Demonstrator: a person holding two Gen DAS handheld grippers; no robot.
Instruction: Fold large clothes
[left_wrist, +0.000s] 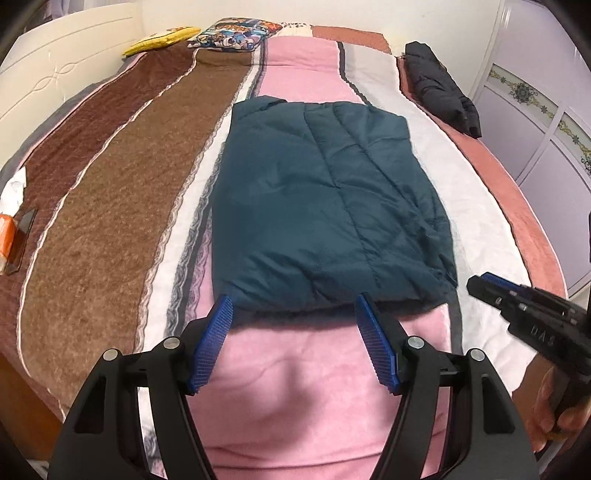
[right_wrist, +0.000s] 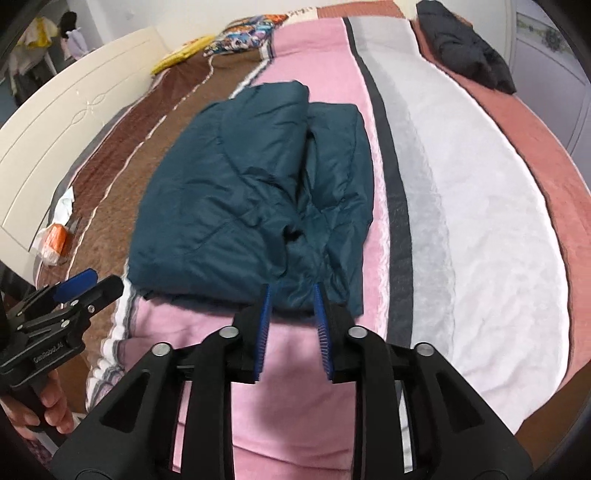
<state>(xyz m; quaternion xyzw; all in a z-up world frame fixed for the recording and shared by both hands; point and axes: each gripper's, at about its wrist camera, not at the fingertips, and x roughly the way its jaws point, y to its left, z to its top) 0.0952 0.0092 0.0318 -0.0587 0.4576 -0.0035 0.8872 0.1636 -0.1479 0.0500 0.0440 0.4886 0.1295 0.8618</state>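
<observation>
Item: teal jacket (left_wrist: 328, 206), partly folded, lying on the bed (left_wrist: 110, 206). We judge it puffy, light, slippery; best taken at the near hem. We hold the left gripper (left_wrist: 293, 314) wide apart, right gripper (right_wrist: 293, 295) half-spread at the hem, neither clamping.

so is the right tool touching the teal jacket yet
Cannot tell. In the right wrist view the right tool has its open fingertips at the teal jacket's near hem, overlapping it, but neither view shows contact or a gap plainly.
</observation>
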